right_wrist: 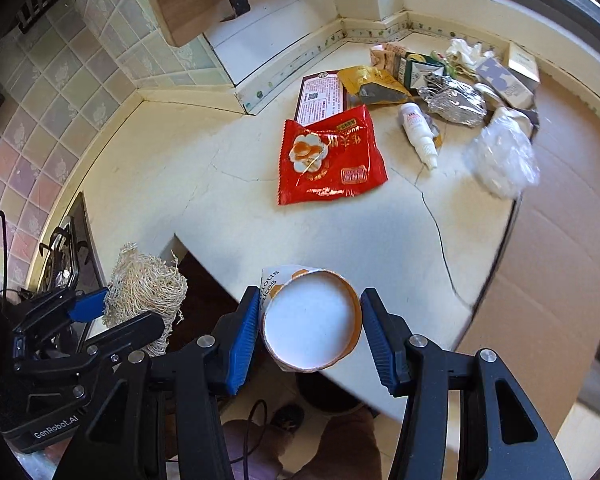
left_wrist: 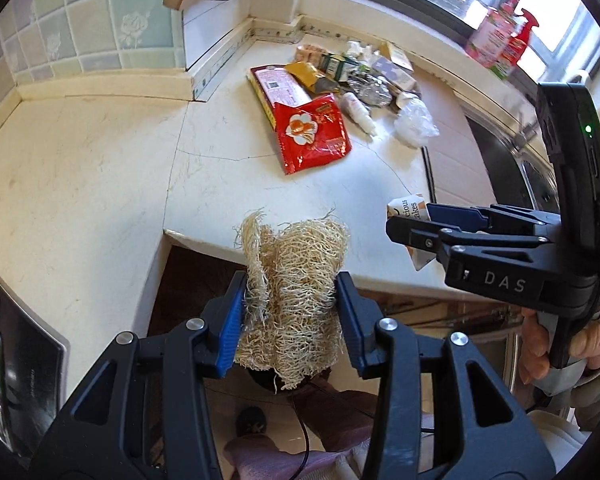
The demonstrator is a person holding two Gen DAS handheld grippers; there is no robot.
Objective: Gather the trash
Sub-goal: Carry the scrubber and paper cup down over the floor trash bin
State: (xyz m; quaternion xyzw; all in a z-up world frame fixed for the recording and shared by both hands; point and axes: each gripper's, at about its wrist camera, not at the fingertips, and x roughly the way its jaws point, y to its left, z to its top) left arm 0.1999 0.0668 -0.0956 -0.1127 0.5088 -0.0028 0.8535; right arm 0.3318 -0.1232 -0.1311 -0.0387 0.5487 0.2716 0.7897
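Both grippers (left_wrist: 291, 312) (right_wrist: 310, 332) level, loaded

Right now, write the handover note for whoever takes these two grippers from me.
Left gripper: shut on the loofah scrubber, held past the counter edge, above the floor.
Right gripper: around the paper cup. The left fingers touch it; a small gap shows on the right, so the grip is uncertain.
Still on the countertop: red snack packet, yellow pouch, white dropper bottle, crumpled foil, clear plastic bag, small boxes at the back corner.
Done: two items lifted.
Left: bin them (no bin clearly in view), then clear the pile.
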